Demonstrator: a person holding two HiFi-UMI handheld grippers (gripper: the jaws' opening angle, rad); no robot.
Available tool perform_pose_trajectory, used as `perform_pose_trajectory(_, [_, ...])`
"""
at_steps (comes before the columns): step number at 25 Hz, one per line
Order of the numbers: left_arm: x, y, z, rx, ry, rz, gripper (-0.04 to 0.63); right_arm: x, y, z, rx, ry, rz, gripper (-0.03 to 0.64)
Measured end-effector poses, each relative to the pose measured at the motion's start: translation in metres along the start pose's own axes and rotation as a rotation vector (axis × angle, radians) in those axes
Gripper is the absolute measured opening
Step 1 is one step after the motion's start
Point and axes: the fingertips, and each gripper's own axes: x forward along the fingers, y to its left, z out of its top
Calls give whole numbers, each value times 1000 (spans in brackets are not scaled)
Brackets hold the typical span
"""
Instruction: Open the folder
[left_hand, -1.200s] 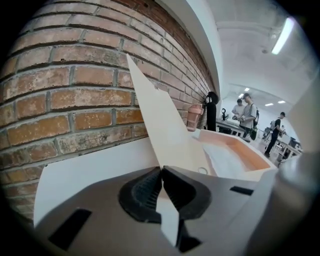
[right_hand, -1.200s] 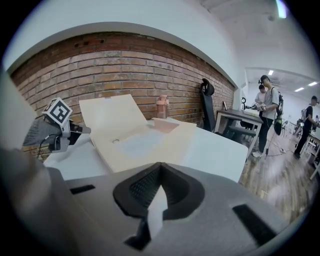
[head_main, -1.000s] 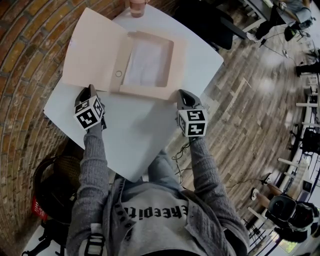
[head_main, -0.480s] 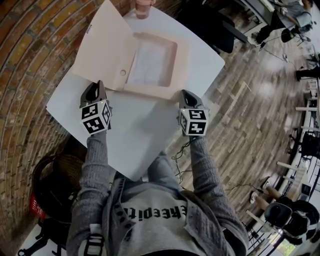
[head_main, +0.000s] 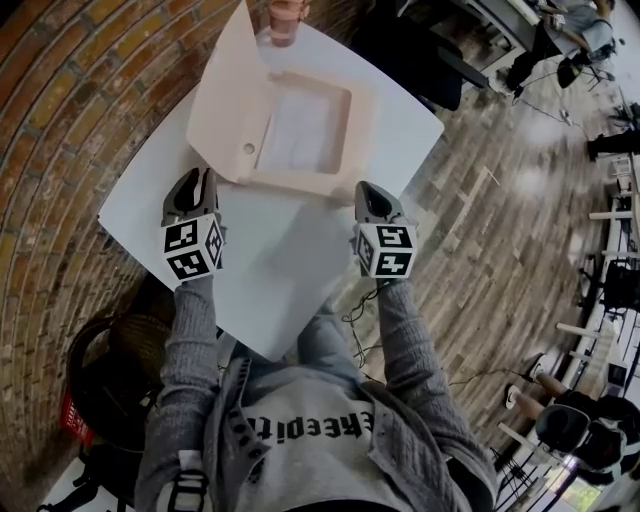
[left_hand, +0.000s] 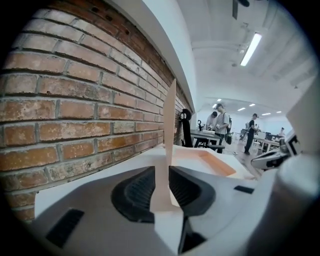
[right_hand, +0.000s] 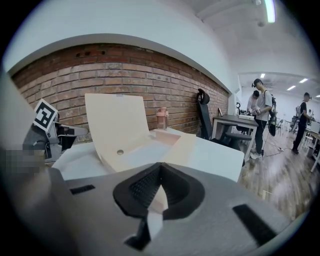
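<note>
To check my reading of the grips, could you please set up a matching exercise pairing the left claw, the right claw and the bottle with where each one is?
1 left claw
2 right claw
3 bottle

A at the table's far edge
B shut on the folder base's corner
C shut on the raised cover

Pairs: 1-C, 2-B, 3-A
</note>
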Motion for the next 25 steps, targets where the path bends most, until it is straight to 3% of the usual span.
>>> perform_pose_trajectory(7, [-32, -17, 14, 18, -57, -52, 28, -28, 16, 17, 15, -67, 4, 3])
perform_pose_trajectory(25, [-101, -38, 60, 95, -206, -185, 23, -110, 56, 56, 13, -247, -64, 3])
